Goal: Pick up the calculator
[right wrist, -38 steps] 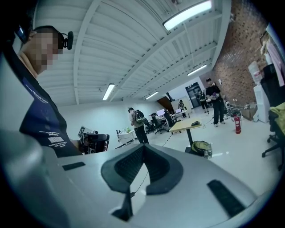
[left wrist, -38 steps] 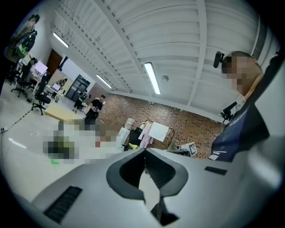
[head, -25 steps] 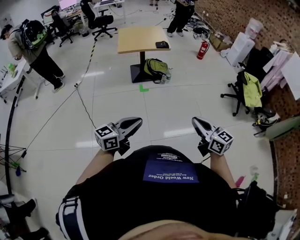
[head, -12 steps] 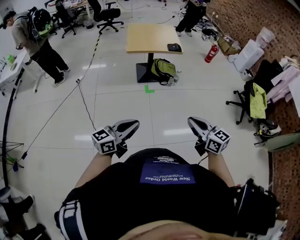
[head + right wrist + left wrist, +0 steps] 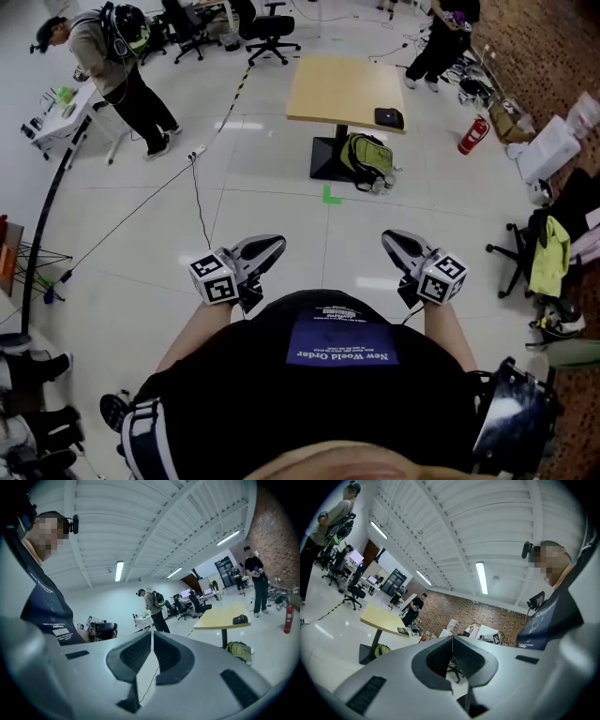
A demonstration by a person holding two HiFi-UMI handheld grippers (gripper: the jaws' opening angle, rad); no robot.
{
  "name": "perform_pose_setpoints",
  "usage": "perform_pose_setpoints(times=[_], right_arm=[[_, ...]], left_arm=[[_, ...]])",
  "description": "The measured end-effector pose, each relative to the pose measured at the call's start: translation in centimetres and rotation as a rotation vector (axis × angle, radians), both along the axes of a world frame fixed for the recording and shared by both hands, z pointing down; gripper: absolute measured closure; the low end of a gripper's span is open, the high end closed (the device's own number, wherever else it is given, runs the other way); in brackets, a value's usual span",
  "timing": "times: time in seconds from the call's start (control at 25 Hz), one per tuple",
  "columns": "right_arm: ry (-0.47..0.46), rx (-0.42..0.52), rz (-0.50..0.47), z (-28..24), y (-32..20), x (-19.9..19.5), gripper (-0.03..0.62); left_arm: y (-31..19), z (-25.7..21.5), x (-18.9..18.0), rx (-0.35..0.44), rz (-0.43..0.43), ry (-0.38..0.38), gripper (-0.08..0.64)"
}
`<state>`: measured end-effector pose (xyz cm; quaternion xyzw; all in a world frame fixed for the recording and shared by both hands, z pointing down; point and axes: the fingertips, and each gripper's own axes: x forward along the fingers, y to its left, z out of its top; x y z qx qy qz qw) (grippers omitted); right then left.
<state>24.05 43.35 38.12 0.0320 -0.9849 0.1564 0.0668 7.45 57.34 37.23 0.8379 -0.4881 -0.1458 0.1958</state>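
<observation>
Holding both tools at your waist, you have the left gripper (image 5: 267, 246) and right gripper (image 5: 392, 241) pinched fully together, with nothing between either pair of jaws. Well ahead across the floor, the calculator (image 5: 388, 117) lies flat by the near right corner of the table (image 5: 337, 89). It looks light, rigid and smooth-cased, so you'd probably pinch it across its shorter width, jaws low against the tabletop.

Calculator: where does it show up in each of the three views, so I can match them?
Head view: calculator upper right of centre, near the right edge of the table.
Left gripper view: left of centre, on the table's right end.
Right gripper view: far right, on the table.
Shared landmark: green backpack beside the table's foot.
</observation>
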Motion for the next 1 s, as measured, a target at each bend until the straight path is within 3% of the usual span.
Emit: perform_pose_setpoints(times=[0.16,0.44,0.68,1.0], right_arm=[[-0.009,0.026,-0.053,-0.9,-5.8,0.7,0.601],[-0.033,0.013,-0.062,-0.2,-13.7,1.1,0.601],[-0.005,0.023,-0.049,0.3,-17.2,-2.4,0.601],[-0.004,0.044,0.013,-1.3,-21.7,-11.8,0.604]], left_arm=[[-5.2,-1.0,1.0,0.009,-0.052,0.011,0.552],[-12.3,-0.8,2.0,-0.014,-0.050,-0.014,0.552],[-16.8,-0.1,-2.1,-0.013,-0.044,0.023,0.552],[-24.6,0.1,-12.6,0.011,0.094,-0.003,0.552]])
